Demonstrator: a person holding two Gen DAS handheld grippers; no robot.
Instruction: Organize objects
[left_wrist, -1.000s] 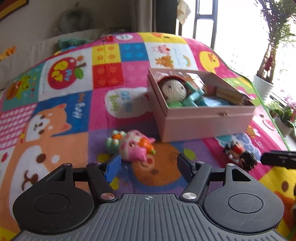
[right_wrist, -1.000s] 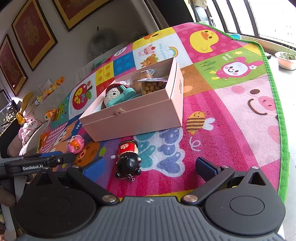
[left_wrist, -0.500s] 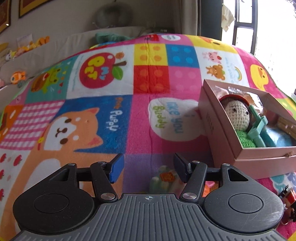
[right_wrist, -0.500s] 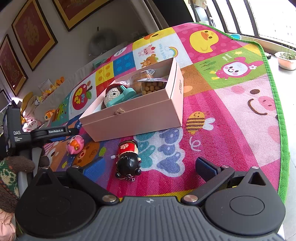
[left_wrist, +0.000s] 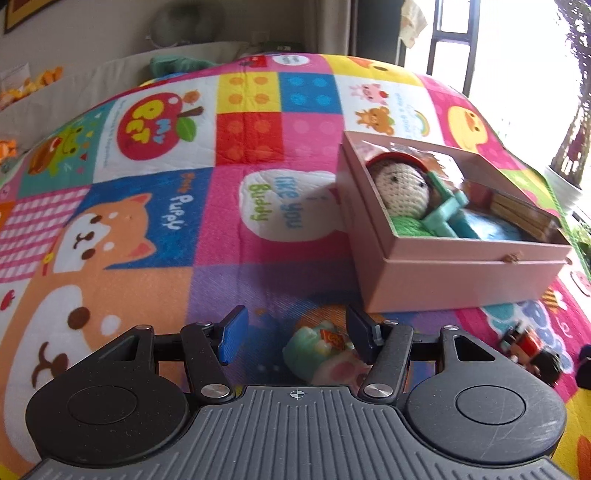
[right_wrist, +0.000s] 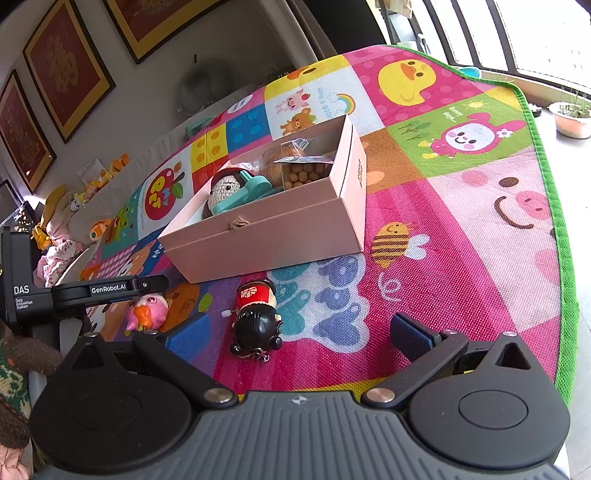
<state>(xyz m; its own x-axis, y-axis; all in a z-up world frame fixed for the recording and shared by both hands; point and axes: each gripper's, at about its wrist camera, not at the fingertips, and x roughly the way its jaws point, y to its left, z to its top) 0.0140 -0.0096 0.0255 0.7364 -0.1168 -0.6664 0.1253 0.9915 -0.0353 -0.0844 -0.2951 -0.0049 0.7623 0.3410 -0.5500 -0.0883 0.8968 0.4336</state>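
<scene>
Partly hidden or unreadable: pink toy (left_wrist: 325, 354), lower half behind the left gripper (left_wrist: 295, 334) body, contact with pads not discernible; pink box (left_wrist: 461, 266) contents at its far end blurred; doll (left_wrist: 532, 356) near the mat (left_wrist: 221, 221) right edge smeared; sleeve (right_wrist: 14, 373) cut by frame edge.
</scene>
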